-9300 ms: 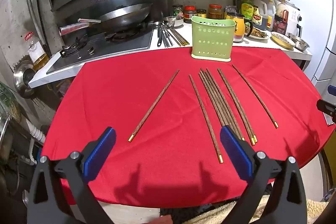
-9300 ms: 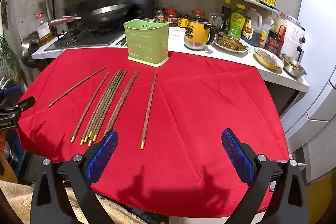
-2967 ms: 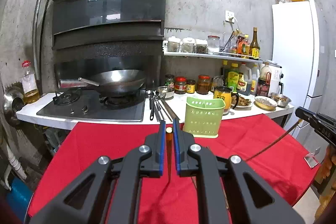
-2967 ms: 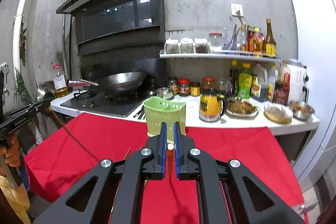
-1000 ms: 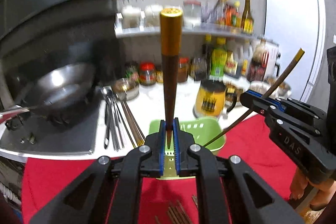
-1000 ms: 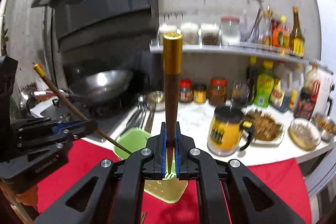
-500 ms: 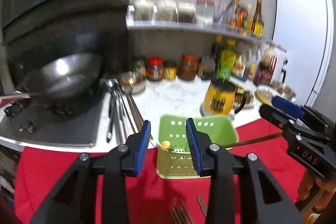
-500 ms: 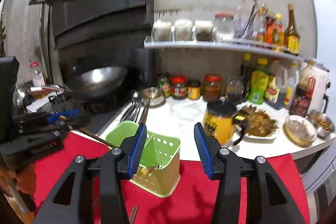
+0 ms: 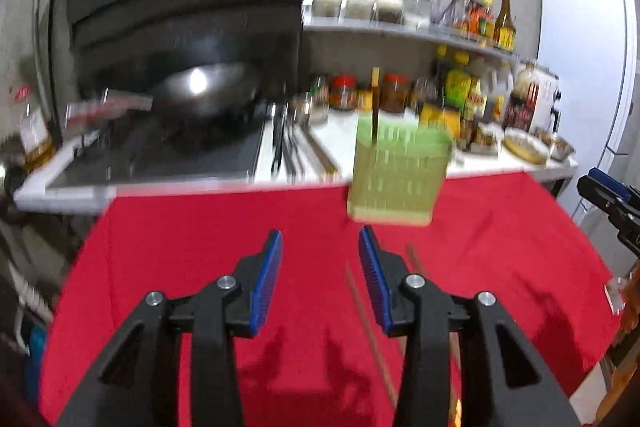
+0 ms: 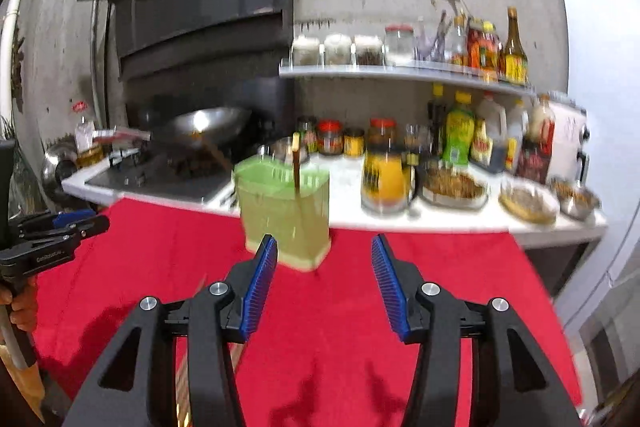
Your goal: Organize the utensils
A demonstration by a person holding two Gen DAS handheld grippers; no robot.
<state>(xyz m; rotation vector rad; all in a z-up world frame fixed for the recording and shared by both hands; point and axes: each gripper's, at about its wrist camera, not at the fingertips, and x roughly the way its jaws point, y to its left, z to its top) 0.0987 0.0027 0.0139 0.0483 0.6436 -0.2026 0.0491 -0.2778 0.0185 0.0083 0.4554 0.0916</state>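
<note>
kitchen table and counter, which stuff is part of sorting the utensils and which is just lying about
Part of the job:
- green holder
- chopstick standing in it
- chopsticks on the red cloth
- left tool, open
- right tool, open

Just lying about:
- wok
- yellow jug
- jars on the shelf
- sauce bottles
- food dishes

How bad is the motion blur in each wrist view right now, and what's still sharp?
Left wrist view: heavy smear; green holder and wok blurred, left gripper sharp, both jaws open. Right wrist view: milder; green holder and shelf jars soft, right gripper crisp, open; fisheye bends edges.
</note>
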